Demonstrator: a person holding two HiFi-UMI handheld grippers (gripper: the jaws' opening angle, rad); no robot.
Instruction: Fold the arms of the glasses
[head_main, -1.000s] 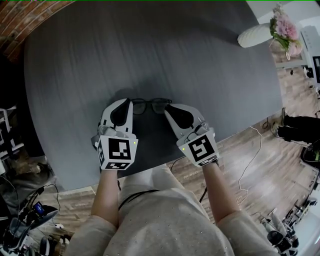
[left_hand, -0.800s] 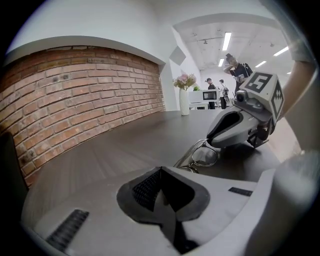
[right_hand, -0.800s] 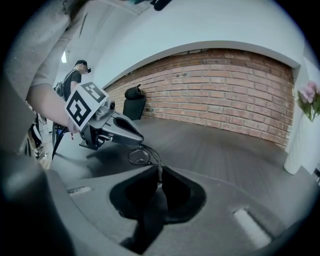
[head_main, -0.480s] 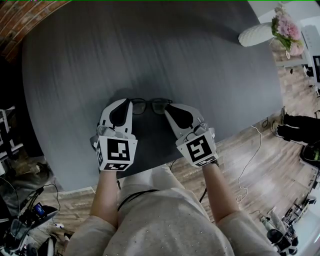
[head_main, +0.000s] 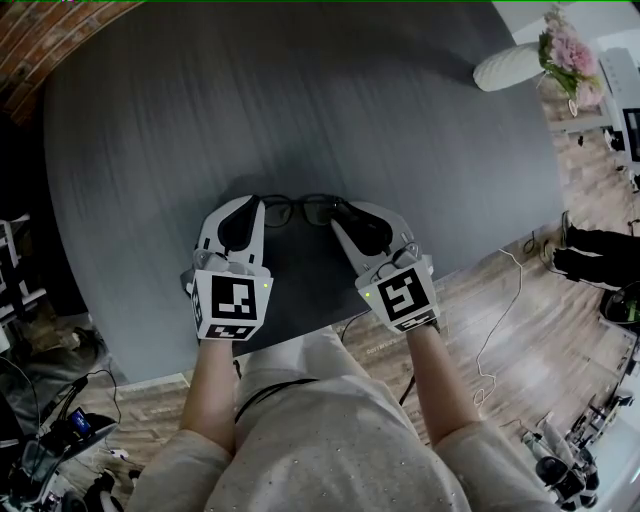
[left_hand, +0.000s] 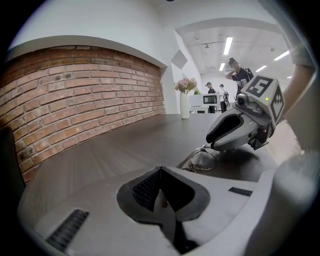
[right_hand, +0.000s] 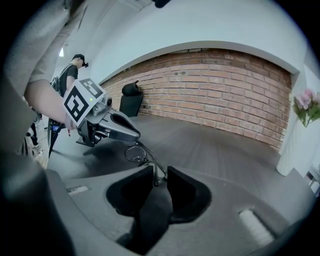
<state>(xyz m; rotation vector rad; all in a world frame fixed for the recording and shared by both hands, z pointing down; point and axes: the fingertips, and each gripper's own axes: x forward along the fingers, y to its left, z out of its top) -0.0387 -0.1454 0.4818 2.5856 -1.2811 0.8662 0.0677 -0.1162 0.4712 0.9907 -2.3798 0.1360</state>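
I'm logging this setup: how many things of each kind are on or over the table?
glasses: 1
vase: 1
grippers: 2, the left gripper and the right gripper, whose jaws have just been opening, with an arm of the glasses between them
total: 4

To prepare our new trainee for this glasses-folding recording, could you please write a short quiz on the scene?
1. True or false: the glasses lie on a white table.
2. What stands at the far edge of the table? A a vase of flowers; B a mug; C a laptop.
3. What is between the right gripper's jaws?
Key: 1 false, the table is dark grey. 2 A. 3 An arm of the glasses; the jaws stand apart, having just been opening.
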